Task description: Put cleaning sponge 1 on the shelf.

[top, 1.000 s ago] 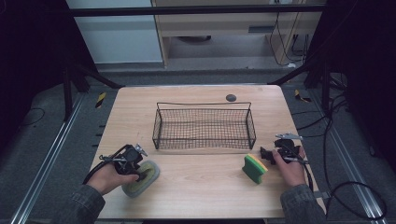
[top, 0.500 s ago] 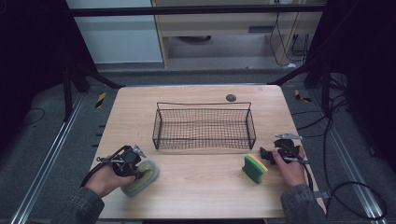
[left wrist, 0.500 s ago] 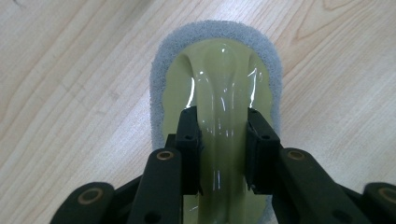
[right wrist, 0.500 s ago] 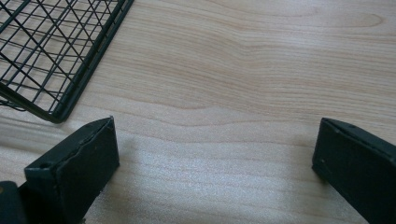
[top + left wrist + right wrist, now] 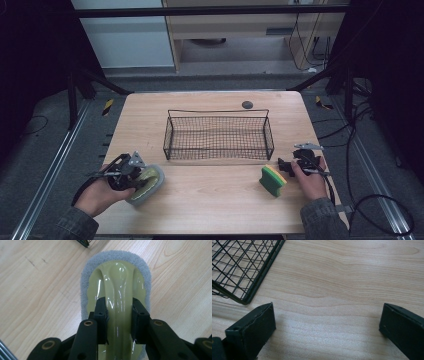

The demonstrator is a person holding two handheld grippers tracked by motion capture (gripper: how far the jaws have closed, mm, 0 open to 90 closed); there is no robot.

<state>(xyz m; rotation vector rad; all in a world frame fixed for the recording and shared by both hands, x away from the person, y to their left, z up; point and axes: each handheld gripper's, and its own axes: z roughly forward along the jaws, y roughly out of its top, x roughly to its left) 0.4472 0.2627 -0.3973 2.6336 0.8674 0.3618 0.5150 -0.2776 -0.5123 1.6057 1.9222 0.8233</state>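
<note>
Between the left gripper's (image 5: 119, 312) pads sits the scrubber's (image 5: 117, 285) yellow handle, pinched tight, its grey pad tilted off the table (image 5: 210, 200). Right of it stands the basket (image 5: 218, 134). Beside the sponge (image 5: 272, 180), the right gripper (image 5: 327, 325) gapes wide over bare wood.

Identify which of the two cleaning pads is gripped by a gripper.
The grey scrubber with the pale yellow-green handle, clamped by the left gripper; the green-and-yellow sponge lies free.
</note>
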